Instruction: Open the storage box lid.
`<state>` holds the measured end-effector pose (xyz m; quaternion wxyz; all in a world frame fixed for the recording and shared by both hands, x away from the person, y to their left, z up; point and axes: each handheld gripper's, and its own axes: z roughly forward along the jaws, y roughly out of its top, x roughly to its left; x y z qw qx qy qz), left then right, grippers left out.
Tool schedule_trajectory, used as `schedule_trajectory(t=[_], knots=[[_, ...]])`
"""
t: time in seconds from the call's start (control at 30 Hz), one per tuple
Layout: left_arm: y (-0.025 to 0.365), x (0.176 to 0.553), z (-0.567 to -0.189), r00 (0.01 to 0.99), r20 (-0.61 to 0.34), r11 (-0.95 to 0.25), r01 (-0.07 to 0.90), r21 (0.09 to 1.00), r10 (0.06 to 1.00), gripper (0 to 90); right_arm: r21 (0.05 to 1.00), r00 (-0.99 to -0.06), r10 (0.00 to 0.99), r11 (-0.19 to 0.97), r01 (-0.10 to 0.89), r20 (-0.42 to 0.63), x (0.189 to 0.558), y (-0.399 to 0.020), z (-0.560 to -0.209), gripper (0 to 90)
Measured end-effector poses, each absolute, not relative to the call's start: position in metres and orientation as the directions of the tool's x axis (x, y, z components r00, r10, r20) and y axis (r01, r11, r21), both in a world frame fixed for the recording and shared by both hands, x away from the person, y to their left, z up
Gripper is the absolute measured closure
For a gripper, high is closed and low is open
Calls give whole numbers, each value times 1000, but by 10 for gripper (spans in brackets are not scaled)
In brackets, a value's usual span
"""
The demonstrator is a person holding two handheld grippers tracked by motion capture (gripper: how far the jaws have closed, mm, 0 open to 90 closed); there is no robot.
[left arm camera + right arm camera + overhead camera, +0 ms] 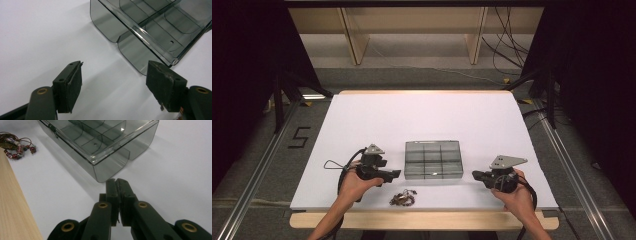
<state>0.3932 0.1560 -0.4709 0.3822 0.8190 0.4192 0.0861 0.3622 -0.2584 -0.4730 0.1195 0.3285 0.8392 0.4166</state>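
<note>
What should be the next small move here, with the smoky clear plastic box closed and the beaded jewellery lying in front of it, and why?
Probably the left gripper should ease toward the closed smoky clear plastic compartment box to lift its lid. Its jaws stand open with nothing between them, aimed at the box's corner. The small tangle of dark red beaded jewellery still lies outside on the white table sheet. The right gripper, shut and empty, sits beside the box, perhaps to steady it.

Grey box (pixel 433 159) between hand-held grippers

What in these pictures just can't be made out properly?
- Beaded string: high view, too small to tell what it is.
- Box: left gripper view, far part cut off by the frame edge.
- Box latch: right gripper view, too small to tell if fastened.
</note>
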Motion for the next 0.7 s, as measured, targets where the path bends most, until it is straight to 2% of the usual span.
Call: schedule_trajectory(t=[0.43,0.5,0.6,0.7], knots=[[153,389,-469,631,-183,-350,621,702,753,224,787,-768,635,433,440,80,361,-254,-474,900],[153,387,-469,642,-183,-357,615,703,745,213,798,-762,645,430,423,56,360,-253,-472,900],[153,381,-470,644,-192,-344,609,715,741,210,791,-760,644,419,446,88,358,-249,-473,900],[155,377,-470,647,-184,-347,602,720,740,209,795,-764,642,429,428,65,359,-249,-474,900]])
